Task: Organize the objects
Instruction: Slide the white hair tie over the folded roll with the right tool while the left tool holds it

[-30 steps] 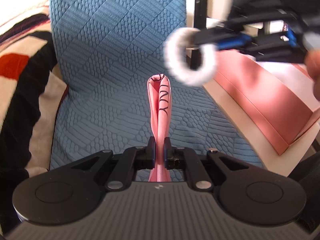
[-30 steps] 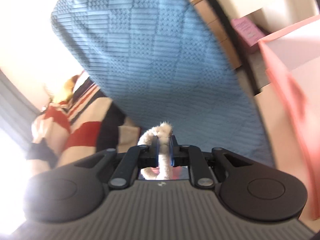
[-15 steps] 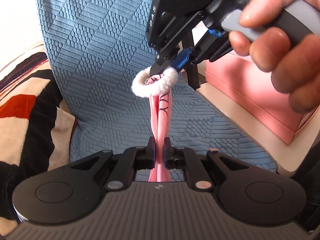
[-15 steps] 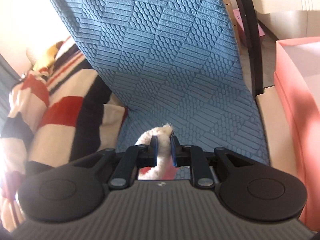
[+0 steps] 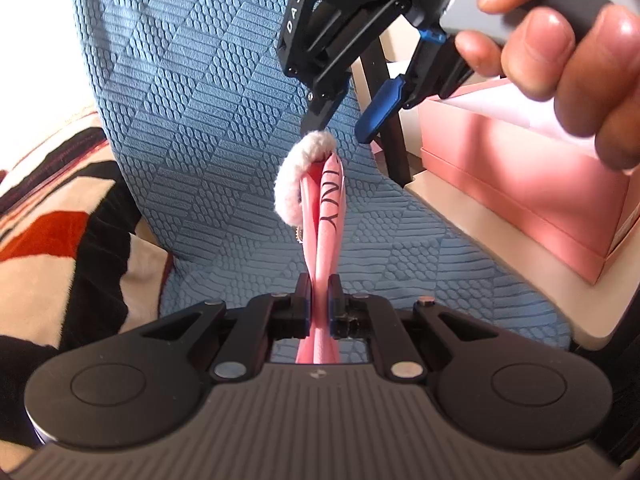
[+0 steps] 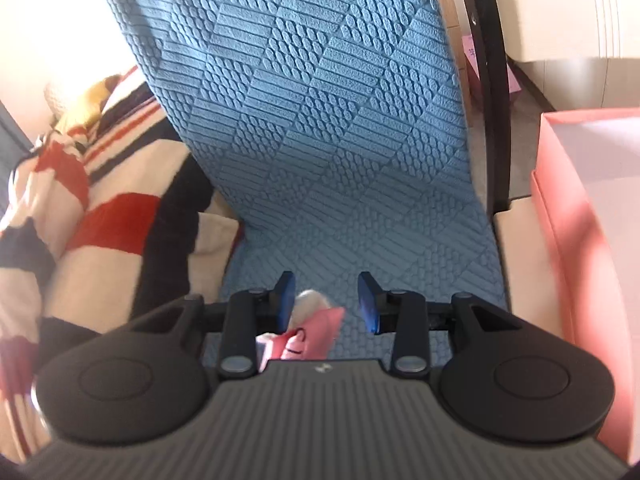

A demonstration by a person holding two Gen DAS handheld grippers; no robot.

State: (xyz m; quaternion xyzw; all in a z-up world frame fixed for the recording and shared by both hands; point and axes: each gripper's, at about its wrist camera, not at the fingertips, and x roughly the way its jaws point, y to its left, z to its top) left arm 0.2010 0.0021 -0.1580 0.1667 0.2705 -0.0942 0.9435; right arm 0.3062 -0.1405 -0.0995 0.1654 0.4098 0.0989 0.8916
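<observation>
1. Left gripper point(image 5: 319, 304), seen from its own wrist camera, is clenched on a pink band point(image 5: 325, 240) that stands up between its fingers and carries dark lettering on one face.
2. A fluffy white ring point(image 5: 294, 184) hangs looped over the top of the pink band, draping down its left side and touching it.
3. Just above the ring, the right gripper point(image 5: 344, 120) points down with its jaws spread apart; one black finger tip touches or nearly touches the top of the ring, while the blue-padded finger stands clear to the right.
4. The person's right hand point(image 5: 568, 64) wraps the grey handle of that gripper at the upper right.
5. Behind everything lies a blue textured cover point(image 5: 192, 120) draped over a seat, with a striped blanket point(image 5: 60, 248) to the left and a pink box point(image 5: 520, 192) on a pale ledge to the right.
6. From the right wrist camera, the right gripper point(image 6: 327, 300) is released, its blue pads wide apart and gripping nothing.
7. Low between those fingers, nearer the left one, the fluffy white ring point(image 6: 312, 300) and the pink band point(image 6: 316, 336) show partly hidden by the gripper body.
8. The blue textured cover point(image 6: 340, 120) fills the middle, the striped blanket point(image 6: 100, 220) sits left, and the pink box point(image 6: 580, 220) sits right.
</observation>
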